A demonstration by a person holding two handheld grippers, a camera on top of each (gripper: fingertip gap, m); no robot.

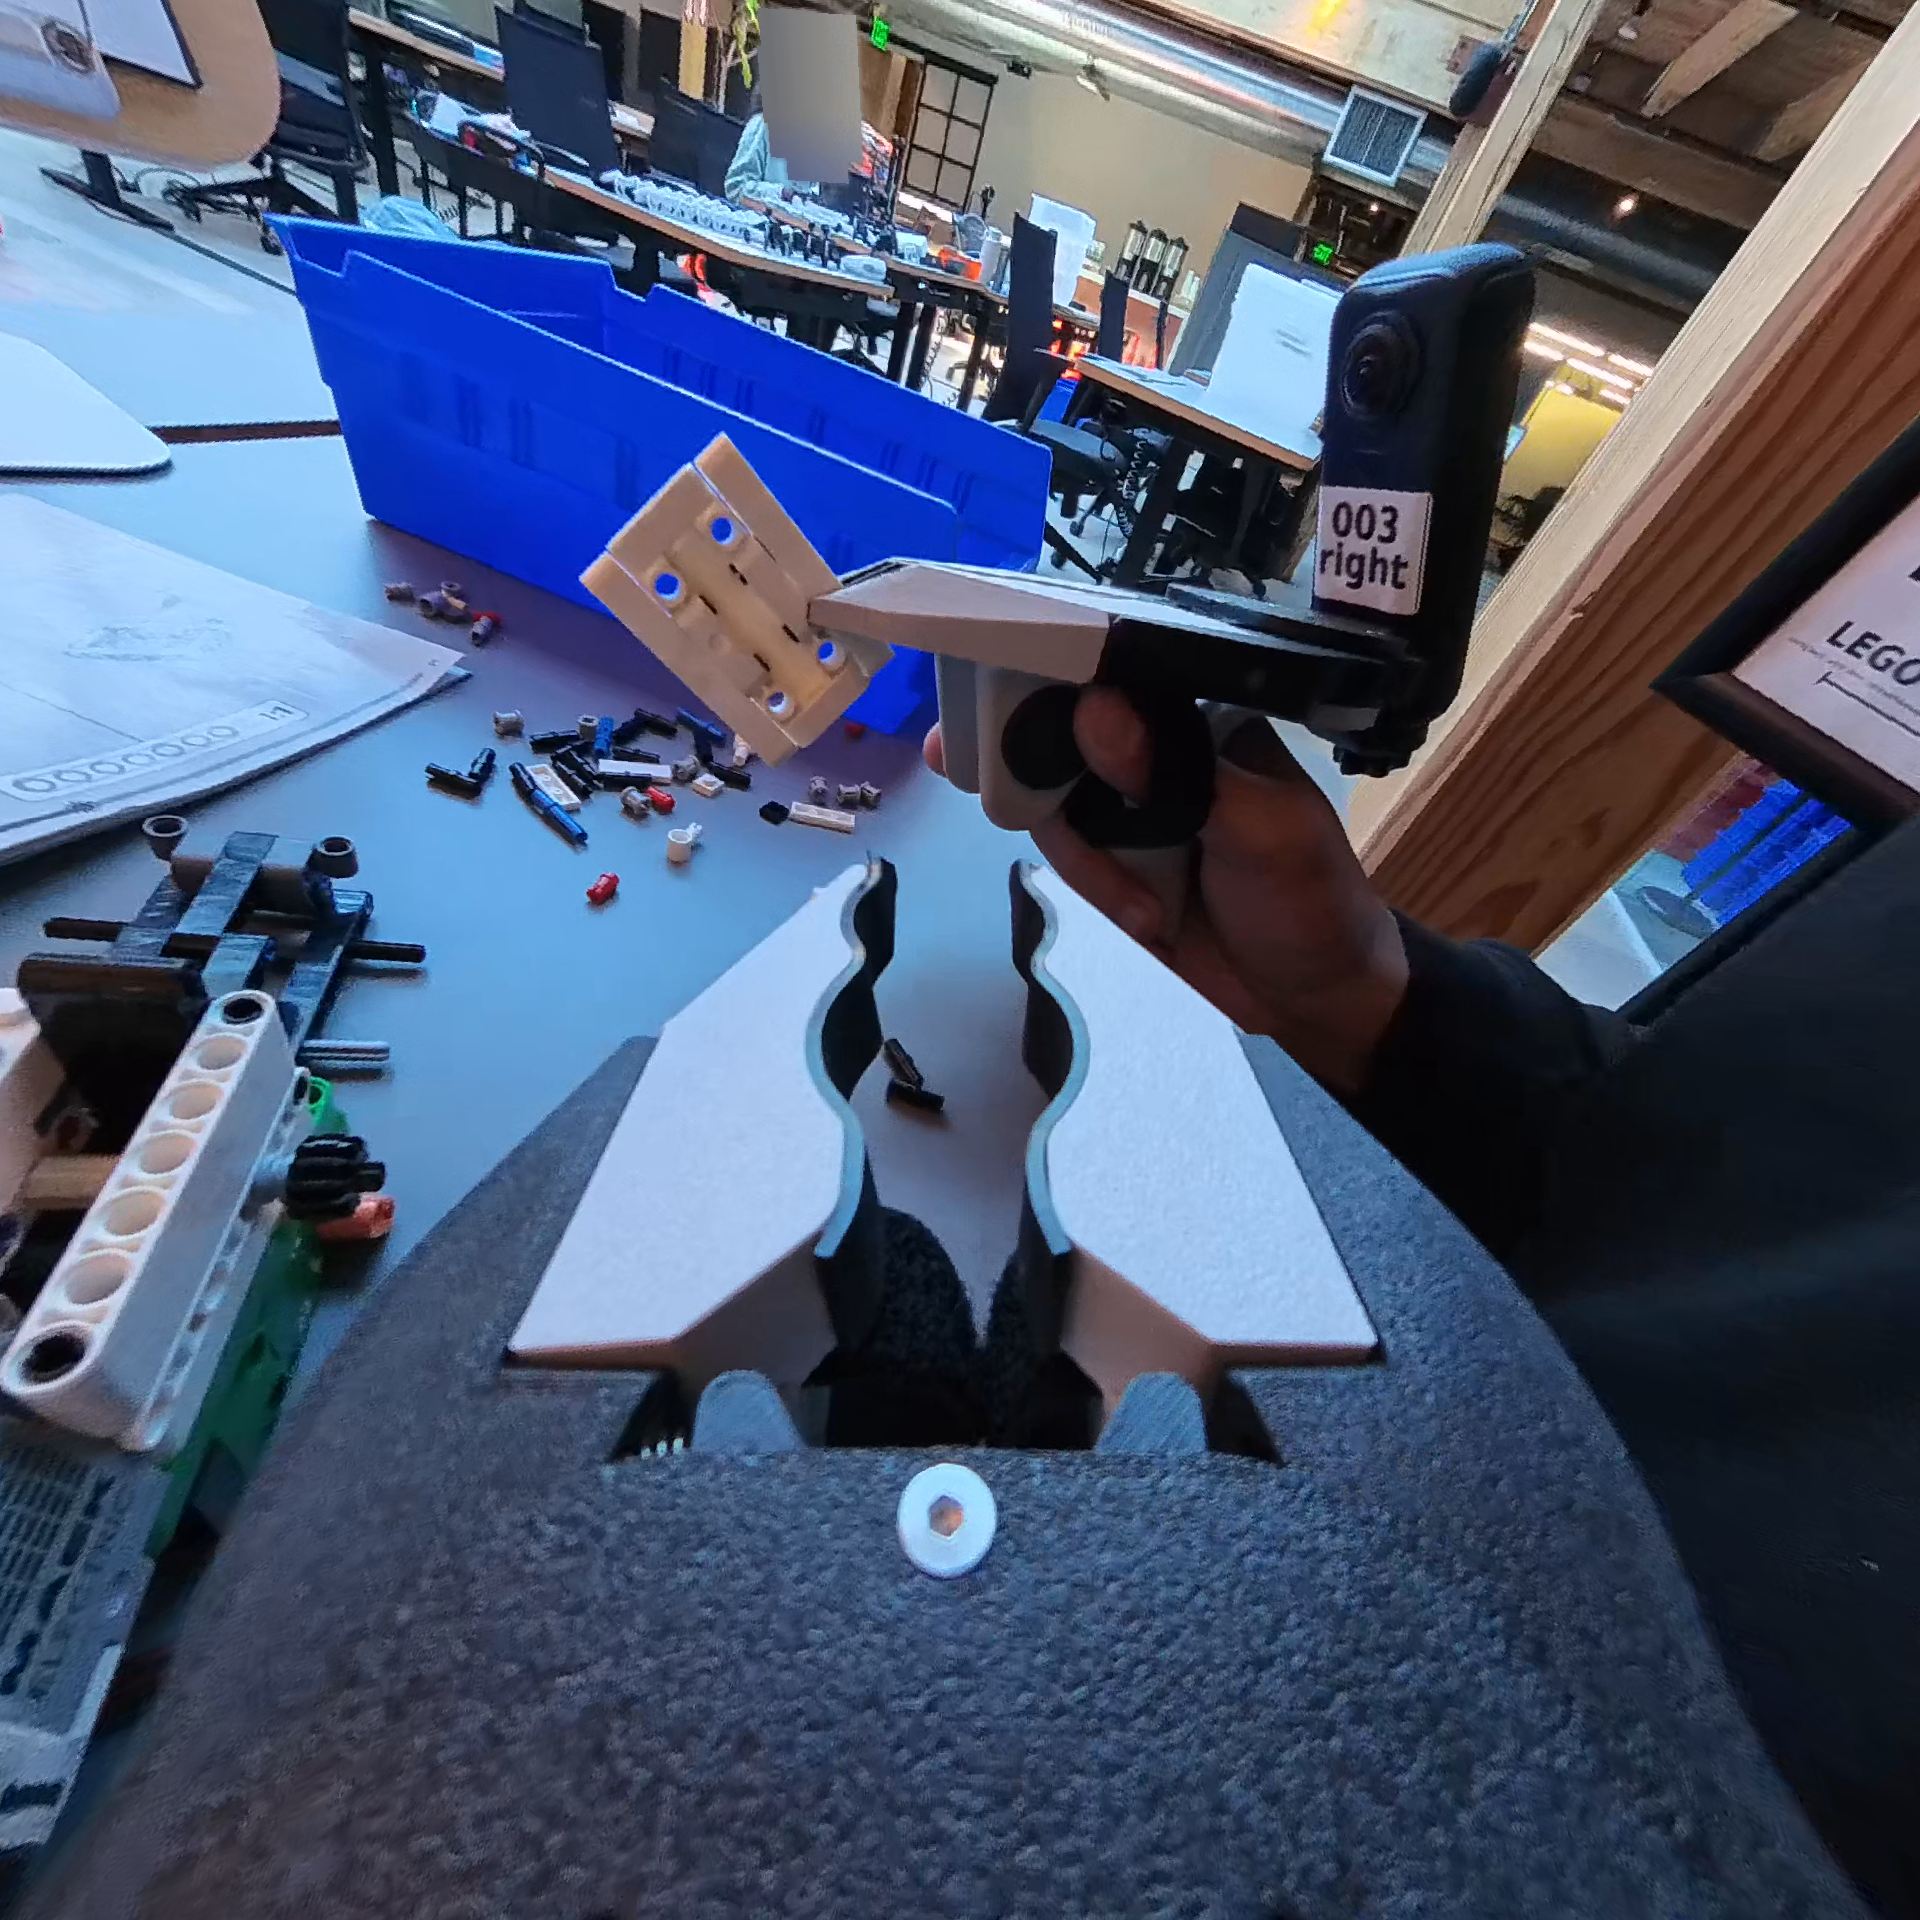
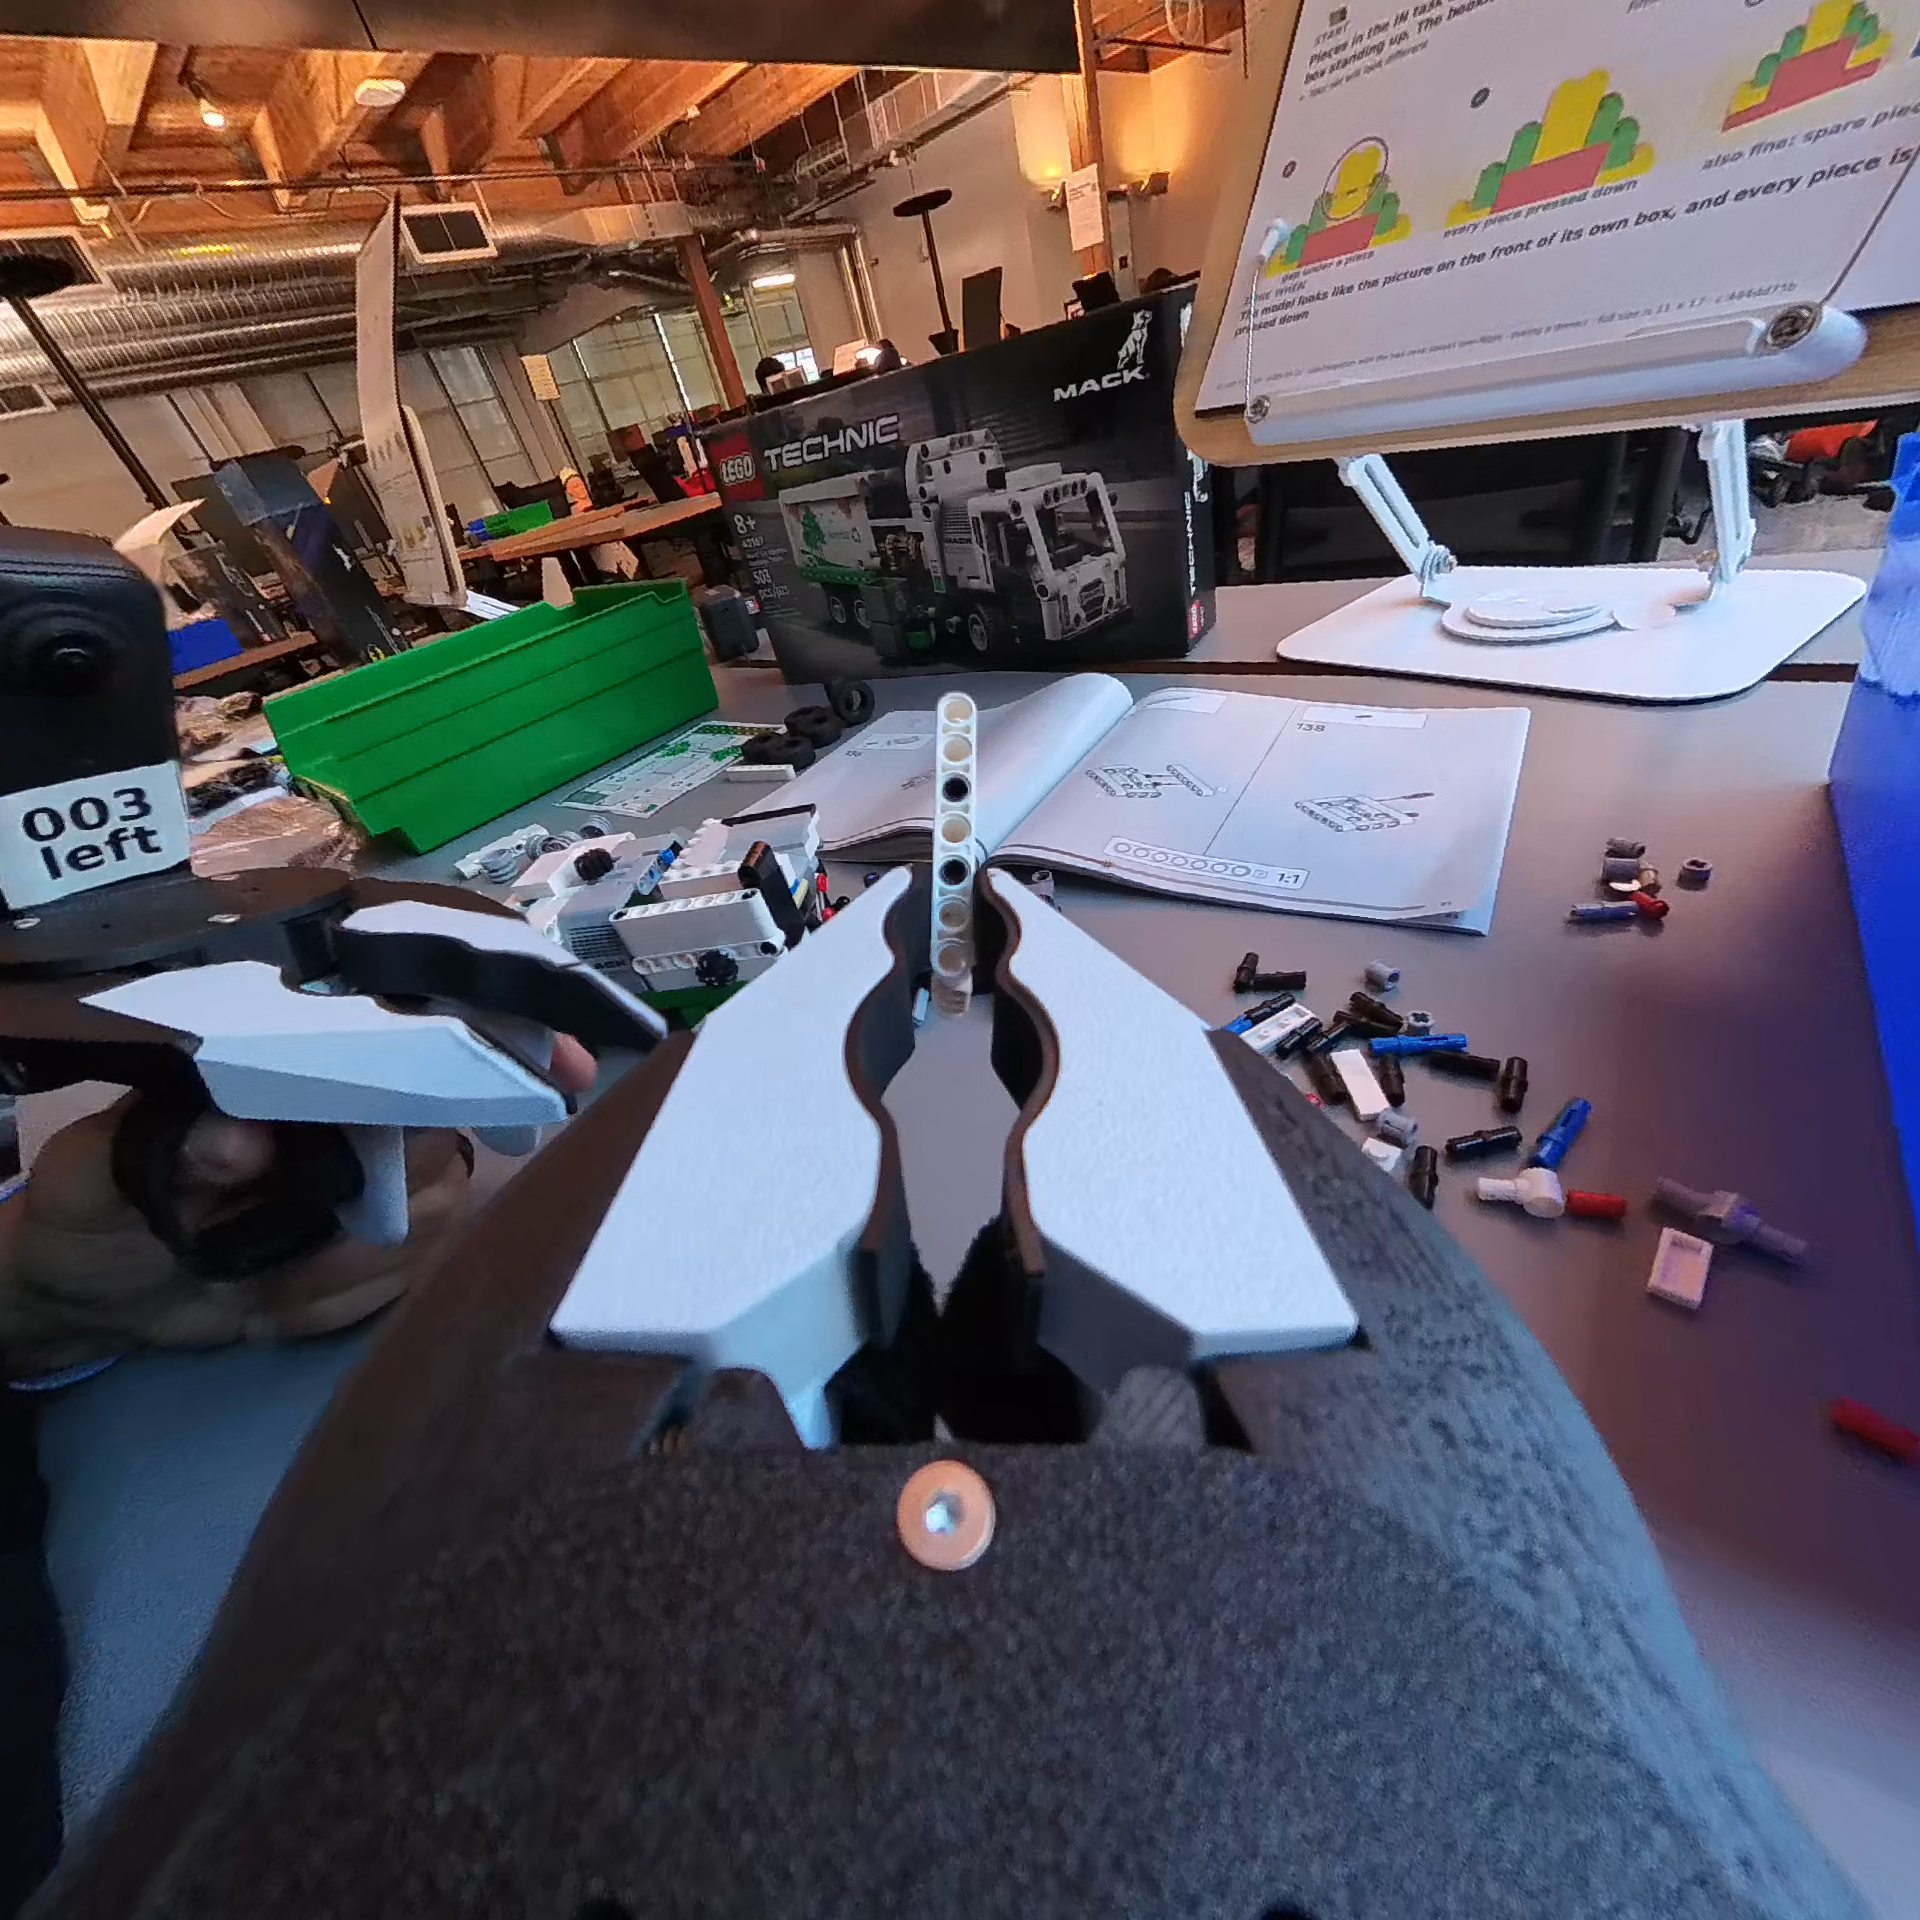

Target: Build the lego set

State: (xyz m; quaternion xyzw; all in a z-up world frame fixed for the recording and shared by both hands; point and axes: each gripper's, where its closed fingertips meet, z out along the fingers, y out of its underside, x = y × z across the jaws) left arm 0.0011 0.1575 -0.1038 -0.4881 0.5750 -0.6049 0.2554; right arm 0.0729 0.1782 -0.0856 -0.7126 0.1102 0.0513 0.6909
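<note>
My right gripper (image 2: pixel 951 896) is shut on a white beam assembly (image 2: pixel 954 821), held edge-on above the table. In the left wrist view the same assembly (image 1: pixel 727 608) is a flat white panel with blue pins, tilted in the air in the right gripper (image 1: pixel 831 615). My left gripper (image 1: pixel 948 883) is open and empty, low over the table, with two small black pins (image 1: pixel 909 1083) lying between its fingers. It shows at the left of the right wrist view (image 2: pixel 608 1060). The partly built truck model (image 1: pixel 156 1143) (image 2: pixel 686 914) sits just left of it.
Loose pins and small parts (image 1: pixel 623 769) (image 2: pixel 1403 1081) are scattered on the dark table. An open instruction booklet (image 2: pixel 1247 810) (image 1: pixel 156 665) lies behind them. A blue bin (image 1: pixel 623 416), a green bin (image 2: pixel 488 707), the set's box (image 2: pixel 966 520) and a white stand (image 2: pixel 1558 623) ring the work area.
</note>
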